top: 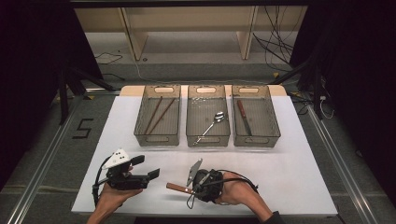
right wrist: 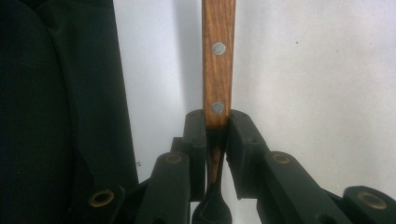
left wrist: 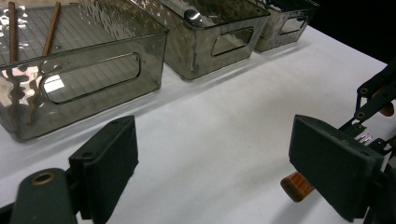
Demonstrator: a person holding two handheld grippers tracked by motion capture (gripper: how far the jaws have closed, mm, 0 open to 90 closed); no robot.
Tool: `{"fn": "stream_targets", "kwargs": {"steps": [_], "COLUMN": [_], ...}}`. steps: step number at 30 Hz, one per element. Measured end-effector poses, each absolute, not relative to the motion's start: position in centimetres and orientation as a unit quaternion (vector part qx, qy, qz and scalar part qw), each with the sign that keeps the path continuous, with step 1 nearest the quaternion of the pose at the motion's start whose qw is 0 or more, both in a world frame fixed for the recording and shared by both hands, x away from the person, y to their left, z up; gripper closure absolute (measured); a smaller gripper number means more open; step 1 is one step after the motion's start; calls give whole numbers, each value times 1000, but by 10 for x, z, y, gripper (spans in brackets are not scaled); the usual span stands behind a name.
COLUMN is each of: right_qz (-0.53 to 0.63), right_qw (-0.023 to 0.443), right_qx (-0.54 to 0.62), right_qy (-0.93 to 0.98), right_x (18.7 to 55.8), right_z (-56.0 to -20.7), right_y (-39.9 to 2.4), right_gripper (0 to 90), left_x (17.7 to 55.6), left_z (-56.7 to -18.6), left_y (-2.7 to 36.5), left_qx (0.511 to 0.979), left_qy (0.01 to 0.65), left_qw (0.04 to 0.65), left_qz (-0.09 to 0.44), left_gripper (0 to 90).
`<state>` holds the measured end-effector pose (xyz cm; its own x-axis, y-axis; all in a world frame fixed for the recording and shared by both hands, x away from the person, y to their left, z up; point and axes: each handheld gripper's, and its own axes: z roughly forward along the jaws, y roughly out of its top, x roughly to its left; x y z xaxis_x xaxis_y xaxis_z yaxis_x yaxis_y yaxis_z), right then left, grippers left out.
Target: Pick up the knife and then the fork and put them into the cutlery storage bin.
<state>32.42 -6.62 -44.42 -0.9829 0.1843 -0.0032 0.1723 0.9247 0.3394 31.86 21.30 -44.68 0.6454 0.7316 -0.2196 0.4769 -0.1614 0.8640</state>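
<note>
Right gripper (top: 190,189) I have clamped on wooden-handled knife (right wrist: 218,70), near edge of white table (top: 289,177), left gripper (top: 144,168) jaws apart, nothing between.

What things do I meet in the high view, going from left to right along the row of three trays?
Chopsticks in the left tray → spoon in the middle tray → wooden-handled knife in the right tray.
</note>
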Motion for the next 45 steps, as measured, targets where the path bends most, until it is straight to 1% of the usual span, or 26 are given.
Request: {"fn": "stream_targets", "kwargs": {"steps": [9,11,23,35,45], "right_qz": [198,205,276,319,343], "right_qw": [28,43,99,129,142], "right_qx": [112,129,240,319,372], "right_qy": [973,969,926,883,851], "right_x": [331,335,375,413,440], "right_z": [-429,-421,-375,-355,-339], "right_y": [-77,-84,-139,-177,-200], "right_gripper": [789,789,789,788,788], "left_x": [319,318,318,318,317], "left_z": [-447,-446,-446,-445,-445], "left_y": [214,214,215,215,216], "left_qx": [751,750,746,745,742], "left_qy": [402,402,402,401,402], "left_qw": [507,509,514,515,518], "left_qz": [128,130,132,135,135], "left_gripper": [149,149,149,149,149]}}
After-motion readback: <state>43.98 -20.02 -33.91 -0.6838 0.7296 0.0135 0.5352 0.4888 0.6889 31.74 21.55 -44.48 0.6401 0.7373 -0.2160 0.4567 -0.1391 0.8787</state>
